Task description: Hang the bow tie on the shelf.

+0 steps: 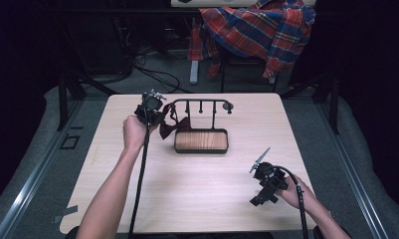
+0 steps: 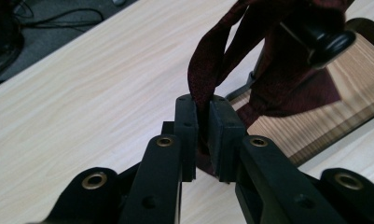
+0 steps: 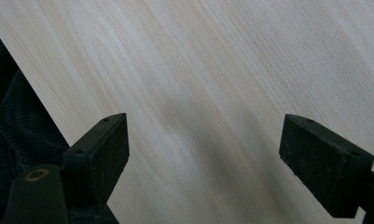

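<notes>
My left gripper clamps a dark red fabric tie draped on the black rack; right gripper, jaws apart, over bare pale wood desk.

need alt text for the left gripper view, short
The left gripper has its two black jaws shut on a strap of dark red fabric, which loops up over the black knobbed end of a rack arm. Behind lie the rack's wood-grain base and the pale wooden table.

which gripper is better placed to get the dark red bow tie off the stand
Left. The left hand-held gripper is shut on the bow tie strap by the stand; the right hand-held gripper is open over bare table.
</notes>
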Demonstrator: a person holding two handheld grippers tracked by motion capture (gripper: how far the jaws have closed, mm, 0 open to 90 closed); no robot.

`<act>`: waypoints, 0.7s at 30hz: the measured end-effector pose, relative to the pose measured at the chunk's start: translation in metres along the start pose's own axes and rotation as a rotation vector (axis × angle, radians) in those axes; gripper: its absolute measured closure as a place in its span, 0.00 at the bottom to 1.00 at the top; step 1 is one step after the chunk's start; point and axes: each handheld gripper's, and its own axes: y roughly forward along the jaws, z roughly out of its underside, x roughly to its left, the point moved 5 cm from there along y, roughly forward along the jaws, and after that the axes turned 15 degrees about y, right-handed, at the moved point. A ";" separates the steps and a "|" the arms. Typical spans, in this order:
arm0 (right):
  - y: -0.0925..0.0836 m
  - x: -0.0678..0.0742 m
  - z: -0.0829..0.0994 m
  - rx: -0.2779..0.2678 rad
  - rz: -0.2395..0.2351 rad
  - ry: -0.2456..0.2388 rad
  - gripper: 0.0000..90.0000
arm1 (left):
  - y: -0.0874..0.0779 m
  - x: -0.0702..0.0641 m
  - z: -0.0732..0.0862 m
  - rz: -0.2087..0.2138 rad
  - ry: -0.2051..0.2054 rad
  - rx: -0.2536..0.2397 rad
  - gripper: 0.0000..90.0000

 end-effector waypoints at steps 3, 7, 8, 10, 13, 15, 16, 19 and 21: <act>0.000 0.000 0.000 0.001 0.001 -0.001 0.18 | 0.000 0.000 0.000 0.004 0.002 0.001 0.88; 0.000 0.001 0.000 0.000 -0.006 0.002 0.18 | -0.002 0.000 -0.001 -0.001 0.005 0.001 0.82; 0.000 0.001 0.000 0.000 -0.006 0.002 0.18 | -0.002 0.000 -0.001 -0.001 0.005 0.001 0.82; 0.000 0.001 0.000 -0.006 -0.011 0.008 0.18 | -0.004 0.001 -0.003 -0.003 0.000 -0.004 0.80; 0.000 0.000 0.000 -0.001 0.001 0.001 0.18 | -0.007 0.000 -0.005 -0.008 -0.004 -0.013 0.74; 0.000 0.000 0.000 0.001 0.000 0.002 0.18 | -0.008 0.000 -0.005 -0.006 -0.002 -0.011 0.70; 0.000 0.000 0.000 0.000 0.000 0.001 0.18 | -0.009 0.000 -0.005 -0.001 0.000 -0.011 0.67; -0.001 0.002 -0.001 -0.016 -0.013 -0.001 0.18 | -0.012 0.000 -0.004 0.004 -0.013 -0.021 0.54; -0.002 0.003 -0.002 -0.030 -0.022 0.000 0.17 | -0.014 0.001 -0.003 0.005 -0.023 -0.025 0.46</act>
